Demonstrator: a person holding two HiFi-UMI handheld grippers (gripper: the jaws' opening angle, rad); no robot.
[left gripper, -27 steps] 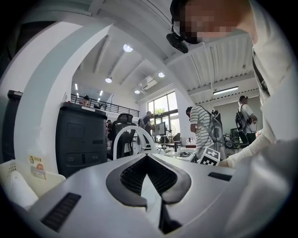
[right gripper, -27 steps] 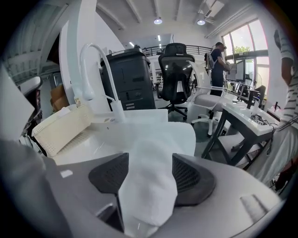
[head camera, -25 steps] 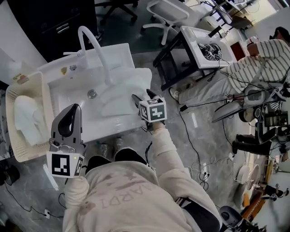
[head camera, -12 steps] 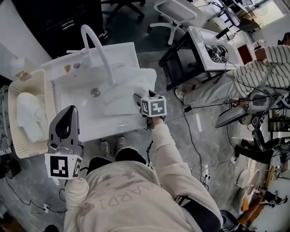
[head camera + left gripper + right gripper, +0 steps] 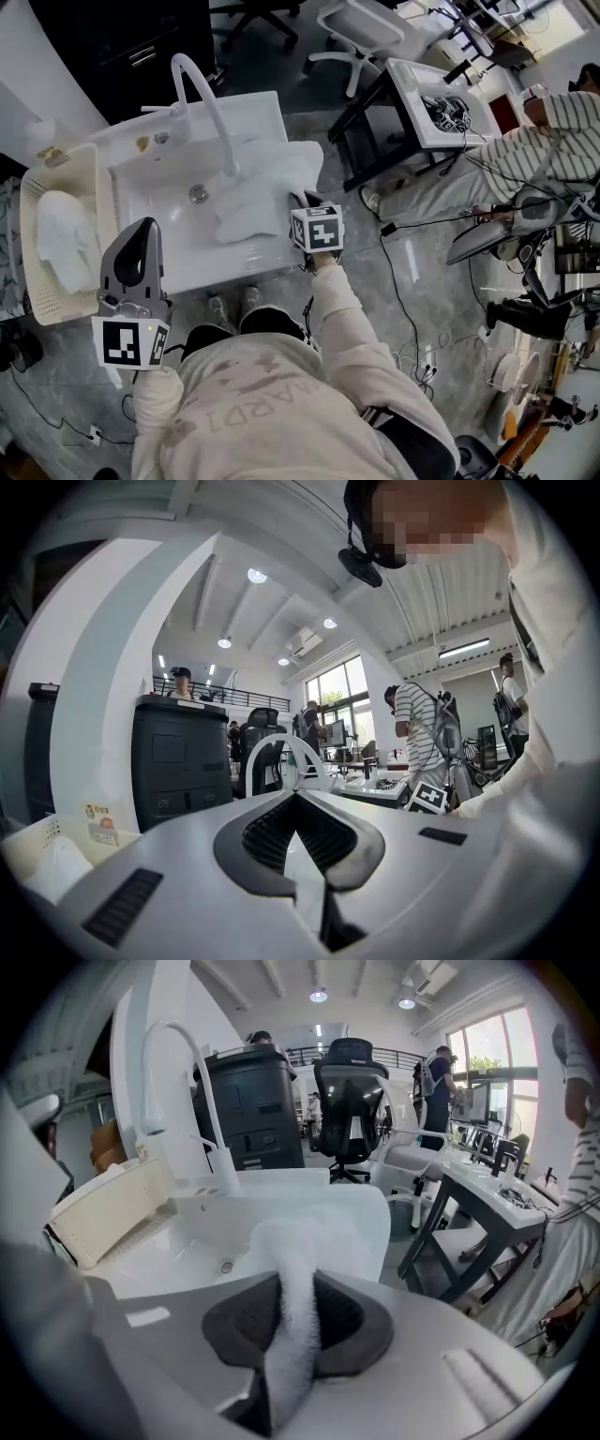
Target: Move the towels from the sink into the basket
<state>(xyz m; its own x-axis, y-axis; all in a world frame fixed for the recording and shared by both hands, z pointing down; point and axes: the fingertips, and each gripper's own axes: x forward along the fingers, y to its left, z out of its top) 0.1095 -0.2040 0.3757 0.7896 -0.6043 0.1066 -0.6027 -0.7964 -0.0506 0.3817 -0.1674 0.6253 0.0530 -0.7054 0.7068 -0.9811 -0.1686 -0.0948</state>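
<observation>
Right hand-held gripper [image 5: 291,1288] has just clamped onto the towel [image 5: 323,1227] draped over the sink [image 5: 155,202]; left hand-held gripper [image 5: 298,797] stays clenched, empty.

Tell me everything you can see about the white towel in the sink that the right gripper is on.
The towel is white, soft, fluffy-looking cloth, crumpled rather than folded. It lies in the right part of the white sink and drapes over its right rim, near the faucet. The right gripper, whose jaws have just been closing, pinches a raised fold of it between its pads. Nothing else appears to touch it.
</observation>
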